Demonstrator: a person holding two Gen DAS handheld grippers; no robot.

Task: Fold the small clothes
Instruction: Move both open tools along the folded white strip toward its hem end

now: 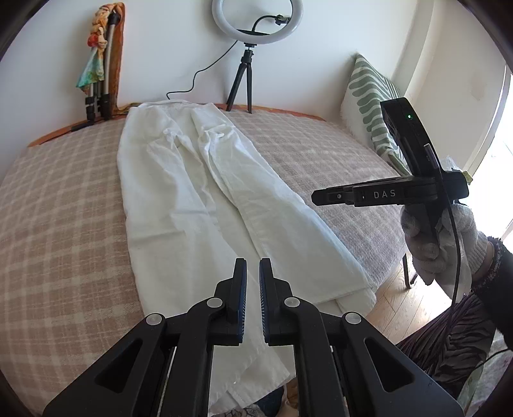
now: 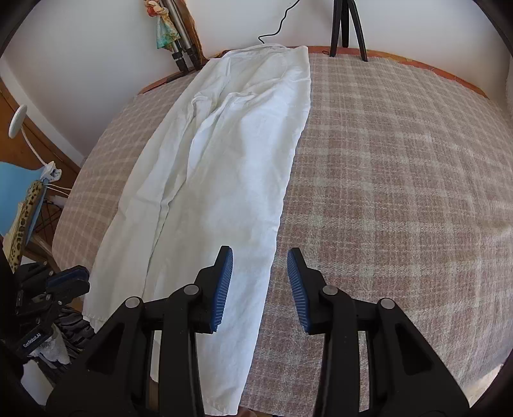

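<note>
Left to right: folded tripods [image 1: 96,93] with a colourful scarf draped on them lean on the wall at far left. White trousers [image 1: 192,192] lie lengthwise on the plaid blanket [image 1: 57,224], waist toward the wall, legs folded one over the other, hems hanging off the near edge of the bed. Left gripper [image 1: 253,295] hovers above the lower leg, jaws nearly clenched, narrow gap, nothing between the pads. Ring light [image 1: 256,22] on a small tripod stands at the wall behind the waistband. Green-patterned cushion [image 1: 368,102] leans at the far right corner. Right gripper [image 2: 259,285] is parted and empty, over the trousers' right edge where fabric meets blanket; contact with the cloth is hard to judge from this angle, probably clear of it. A gloved hand [image 1: 442,237] holds its handle at the right side of the bed.
</note>
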